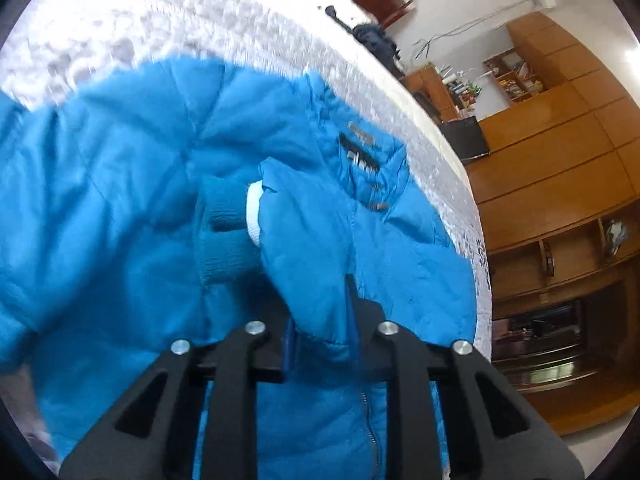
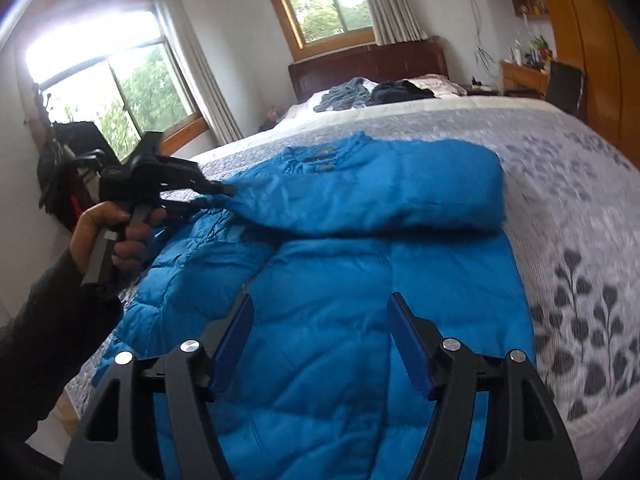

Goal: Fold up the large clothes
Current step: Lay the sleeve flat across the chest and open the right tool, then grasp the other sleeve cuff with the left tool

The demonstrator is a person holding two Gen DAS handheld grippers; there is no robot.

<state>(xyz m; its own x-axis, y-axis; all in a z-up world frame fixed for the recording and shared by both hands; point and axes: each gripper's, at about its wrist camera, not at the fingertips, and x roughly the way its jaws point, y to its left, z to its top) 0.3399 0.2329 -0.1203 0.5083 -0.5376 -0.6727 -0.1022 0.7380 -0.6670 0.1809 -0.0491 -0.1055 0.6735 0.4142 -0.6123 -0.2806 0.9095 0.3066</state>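
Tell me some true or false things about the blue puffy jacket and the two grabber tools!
1. The bright blue puffy jacket lies on a grey flowered bedspread. True.
2. The left gripper is empty. False: it is pinching the jacket's sleeve.
3. The right gripper is open above the jacket. True.
4. The jacket is red. False: it is blue.
5. A grey pile of clothes sits near the dark wooden headboard. True.
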